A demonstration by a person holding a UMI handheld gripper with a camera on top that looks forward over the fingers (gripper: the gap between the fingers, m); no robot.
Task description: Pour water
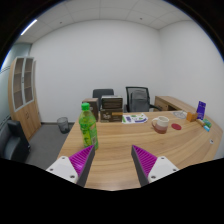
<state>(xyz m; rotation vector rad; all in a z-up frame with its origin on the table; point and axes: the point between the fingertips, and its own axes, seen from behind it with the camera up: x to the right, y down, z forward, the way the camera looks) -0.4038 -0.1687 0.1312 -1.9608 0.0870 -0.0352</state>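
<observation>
Two pink pads (85,160) on my claw (113,163) stand wide apart, holding nothing. My green bottle (88,126) stands on the table (120,150), left of the middle of the frame, just past my left finger. I think I should slide left, line up, then squeeze its middle gently so it stays upright.
</observation>
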